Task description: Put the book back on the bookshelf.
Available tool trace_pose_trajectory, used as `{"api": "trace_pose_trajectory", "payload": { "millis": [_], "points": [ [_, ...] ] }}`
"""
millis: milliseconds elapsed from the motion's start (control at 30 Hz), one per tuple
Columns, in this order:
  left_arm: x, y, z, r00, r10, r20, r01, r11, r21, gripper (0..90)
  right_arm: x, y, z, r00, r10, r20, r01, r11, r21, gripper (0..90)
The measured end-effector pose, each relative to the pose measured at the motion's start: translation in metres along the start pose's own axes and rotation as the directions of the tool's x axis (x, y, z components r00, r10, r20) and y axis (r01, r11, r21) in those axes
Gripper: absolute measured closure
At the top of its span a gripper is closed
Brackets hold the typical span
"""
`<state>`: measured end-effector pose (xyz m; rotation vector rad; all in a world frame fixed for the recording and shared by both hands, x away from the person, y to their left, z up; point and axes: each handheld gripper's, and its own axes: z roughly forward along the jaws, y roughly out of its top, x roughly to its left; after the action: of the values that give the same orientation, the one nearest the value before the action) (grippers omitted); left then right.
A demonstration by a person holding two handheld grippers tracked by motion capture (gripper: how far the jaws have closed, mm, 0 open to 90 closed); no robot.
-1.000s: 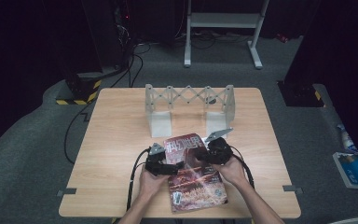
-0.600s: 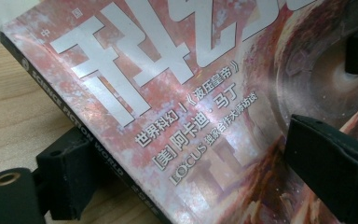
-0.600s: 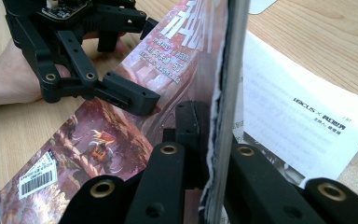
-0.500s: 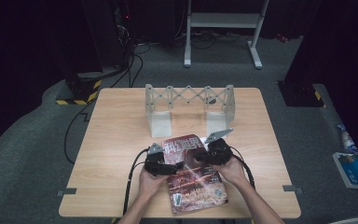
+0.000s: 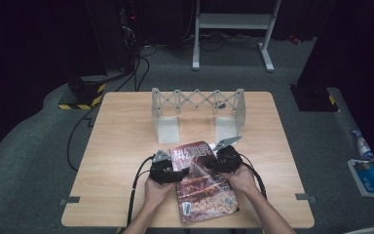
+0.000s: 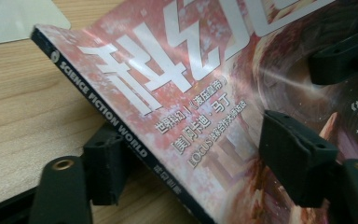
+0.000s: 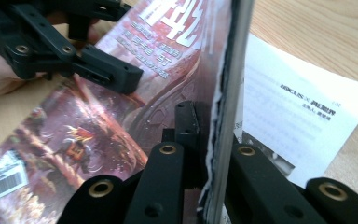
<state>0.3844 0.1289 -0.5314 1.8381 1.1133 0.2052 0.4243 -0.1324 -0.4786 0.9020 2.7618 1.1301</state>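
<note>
Item: magazine (image 5: 202,185), red cover, lying near the front edge of the table (image 5: 121,131), spine toward the left gripper (image 5: 168,171). Right gripper (image 5: 213,163): fingers clenched on the raised cover's free edge. Left gripper: fingers have just been narrowing astride the spine, not yet pressing. Step, by my reading: opening the magazine. Next: pin the spine side, then swing the cover over.

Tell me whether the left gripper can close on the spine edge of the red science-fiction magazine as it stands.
Probably yes. The left gripper already straddles the spine edge of the red science-fiction magazine, one jaw under it and one over the cover. Its jaws have just been closing, with nothing else between them. The right gripper is clamped on the opposite edge.
</note>
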Motion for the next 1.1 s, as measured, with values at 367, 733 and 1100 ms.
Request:
{"api": "trace_pose_trajectory", "payload": {
  "millis": [367, 733, 1100],
  "points": [
    [-0.004, -0.001, 0.001, 0.9987, 0.034, -0.037, -0.033, 0.9993, 0.015, 49.3, 0.001, -0.002, 0.008, 0.9962, 0.001, 0.087, -0.004, 0.999, 0.033, 75.4],
    [-0.004, -0.001, 0.002, 0.9988, 0.029, -0.038, -0.029, 0.9995, 0.013, 51.7, -0.011, -0.021, -0.004, 0.9627, 0.133, 0.236, -0.136, 0.991, -0.006, 58.4],
    [-0.004, -0.001, 0.001, 0.9990, 0.027, -0.035, -0.027, 0.9996, 0.012, 51.7, -0.027, -0.047, -0.017, 0.9169, 0.211, 0.339, -0.214, 0.976, -0.030, 86.5]
  ]
}}
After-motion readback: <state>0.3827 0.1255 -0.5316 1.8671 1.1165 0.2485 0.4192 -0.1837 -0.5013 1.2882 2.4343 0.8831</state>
